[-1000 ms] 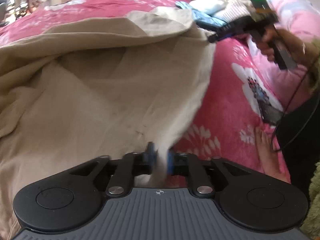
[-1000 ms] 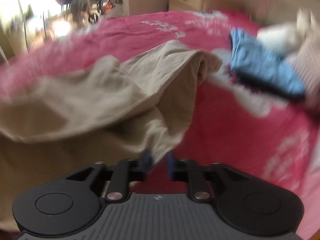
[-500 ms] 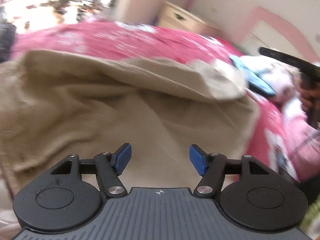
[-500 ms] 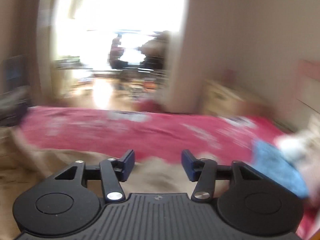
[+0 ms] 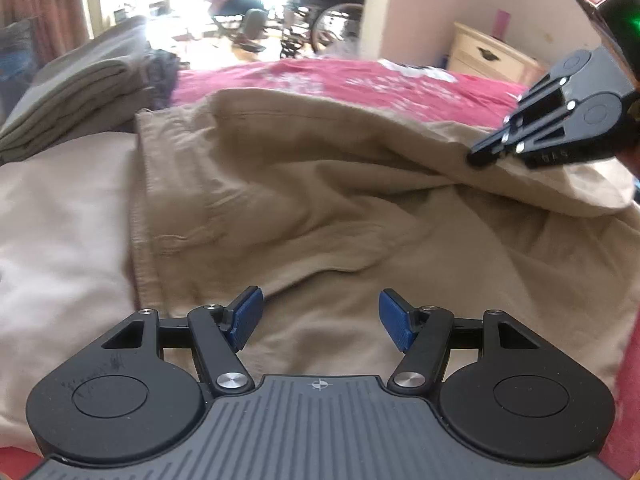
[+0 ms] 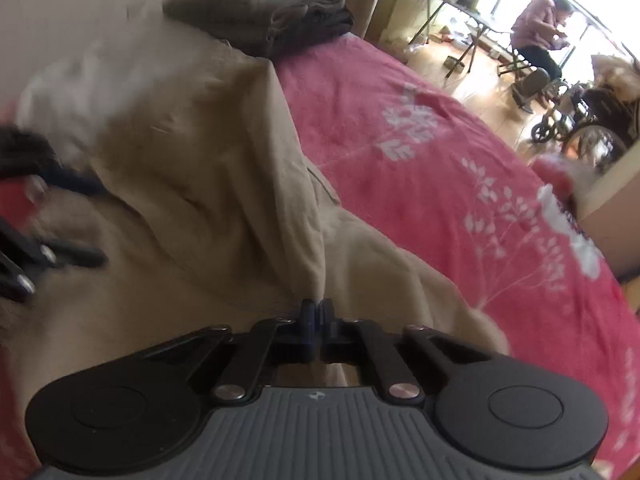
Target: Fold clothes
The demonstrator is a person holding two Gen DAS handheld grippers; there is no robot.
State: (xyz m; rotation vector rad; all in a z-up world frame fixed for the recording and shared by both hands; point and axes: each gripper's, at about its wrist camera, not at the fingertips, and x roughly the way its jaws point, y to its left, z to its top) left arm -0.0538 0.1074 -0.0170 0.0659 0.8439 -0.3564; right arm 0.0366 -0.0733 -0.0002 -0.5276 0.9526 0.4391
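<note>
Trousers [image 5: 320, 208] of beige cloth are spread, rumpled, across a pink flowered bedspread [image 6: 460, 168], with one ridge of the fabric drawn up to the right gripper [image 6: 316, 312], whose jaws are clamped together on that fold. The left gripper [image 5: 320, 320] is held above the cloth with its blue pads [image 5: 246, 316] parted and nothing between them. Folded grey blankets [image 5: 80, 88] are stacked at the far edge of the bed.
</note>
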